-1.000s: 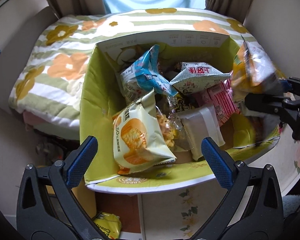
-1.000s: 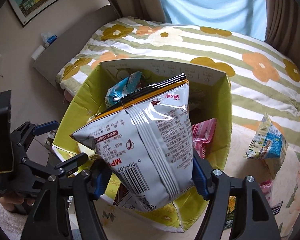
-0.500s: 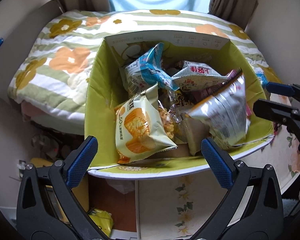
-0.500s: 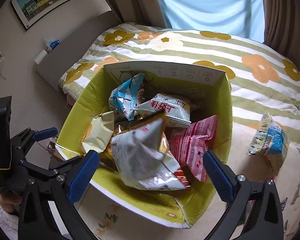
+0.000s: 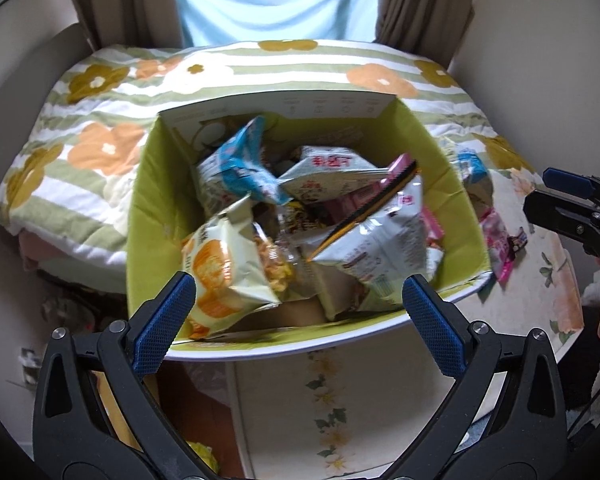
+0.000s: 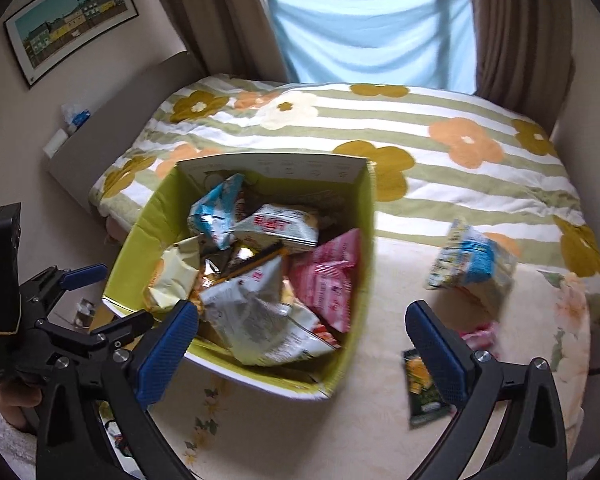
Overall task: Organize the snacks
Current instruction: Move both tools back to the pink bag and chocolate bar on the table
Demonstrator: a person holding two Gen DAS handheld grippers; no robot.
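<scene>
Several snack bags fill the green box (image 6: 352, 248); the silver bag (image 6: 260, 320) lies on top, light, crinkly and slippery, best pinched at a sealed edge. Both the right gripper (image 6: 300, 344) and left gripper (image 5: 300, 320) stand wide open, empty. Only the right view shows the blue bag (image 6: 472, 264) and dark packet (image 6: 422, 392) outside on the table (image 6: 380, 432).

Glossy foil snack bags (image 6: 260, 320) fill a matt cardboard box (image 6: 364, 248); fingers (image 6: 168, 350) textured plastic.
</scene>
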